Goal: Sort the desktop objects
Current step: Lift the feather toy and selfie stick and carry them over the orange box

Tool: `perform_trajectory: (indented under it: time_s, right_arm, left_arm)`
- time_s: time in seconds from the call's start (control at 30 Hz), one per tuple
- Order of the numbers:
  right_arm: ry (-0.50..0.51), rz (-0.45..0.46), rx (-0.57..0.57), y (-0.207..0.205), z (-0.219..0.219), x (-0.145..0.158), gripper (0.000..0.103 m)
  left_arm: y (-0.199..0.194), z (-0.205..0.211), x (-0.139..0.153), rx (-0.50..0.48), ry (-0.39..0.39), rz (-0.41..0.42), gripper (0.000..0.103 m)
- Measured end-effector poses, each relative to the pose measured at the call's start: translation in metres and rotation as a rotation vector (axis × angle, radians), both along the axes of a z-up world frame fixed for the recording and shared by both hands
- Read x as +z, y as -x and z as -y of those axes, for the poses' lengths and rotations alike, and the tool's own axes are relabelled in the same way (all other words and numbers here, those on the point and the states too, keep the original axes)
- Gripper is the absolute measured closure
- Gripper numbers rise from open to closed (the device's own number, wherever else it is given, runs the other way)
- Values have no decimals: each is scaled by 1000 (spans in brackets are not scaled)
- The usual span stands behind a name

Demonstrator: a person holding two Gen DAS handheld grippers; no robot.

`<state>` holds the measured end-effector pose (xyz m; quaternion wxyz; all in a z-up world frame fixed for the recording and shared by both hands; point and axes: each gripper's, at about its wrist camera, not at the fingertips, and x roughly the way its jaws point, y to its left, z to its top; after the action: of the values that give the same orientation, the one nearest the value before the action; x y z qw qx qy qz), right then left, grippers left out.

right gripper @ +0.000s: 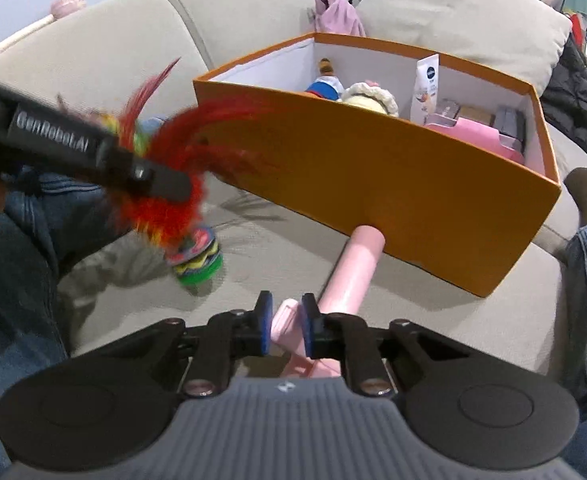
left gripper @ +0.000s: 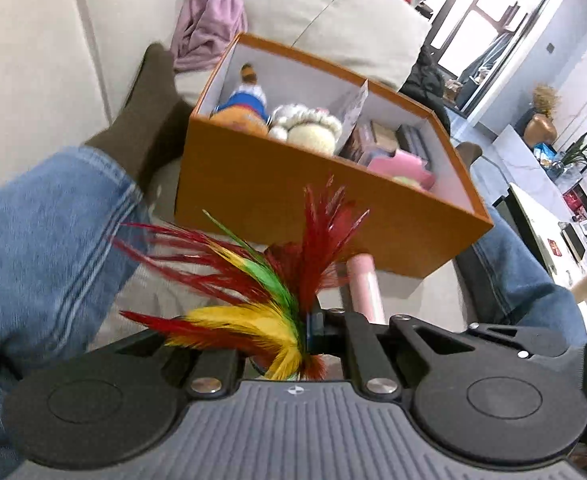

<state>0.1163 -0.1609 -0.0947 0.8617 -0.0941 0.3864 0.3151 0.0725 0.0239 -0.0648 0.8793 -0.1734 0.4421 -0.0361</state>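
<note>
Beige sofa cushions (right gripper: 277,248) serve as the surface, with denim-clad legs (left gripper: 41,224) stretched along either side. Nearest in the right wrist view, the right gripper (right gripper: 286,330) is closed narrowly on the flattened end of a pink tube (right gripper: 349,276), whose far end touches the wall of an orange box (right gripper: 373,168). The tube is judged light, smooth and somewhat slippery, best held at that flat crimped end. To the left, the left gripper (right gripper: 173,186) is clamped on the stem of a feather shuttlecock (left gripper: 277,280); its stacked disc base (right gripper: 197,256) hangs just above the cushion. The feathers are judged fragile and springy, so the firm stem is the better hold. Farther off, soft toys (left gripper: 293,120) and small packets are seen in the box's two compartments.
</note>
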Motion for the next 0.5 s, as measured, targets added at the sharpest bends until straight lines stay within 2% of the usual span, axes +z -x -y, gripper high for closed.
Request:
perform_trajectory:
  time_s: [0.03,0.13,0.2,0.4,0.47,0.5]
  right_arm:
    - [11,16,-14,3,-1,0,86]
    - [72,51,-47,13,-9,-3,56]
    - [110,63,-49,21,-16,-9,56]
    - [300,230,-50,32,-42,-23,61]
    - [335,267,-51,35,-39,-24,75]
    - [342,277,-42,37,-36,-22,79]
  left_arm:
    - [3,-1,-3,4,3,-4,92]
    - [5,-1,-8,18,3,-6,92]
    - [5,0,-9,20,-20,0,92]
    - [9,3,-7,18,-37,8,92]
    - [9,3,-6,21,-39,11,92]
    - [10,3,-6,21,-38,13,92]
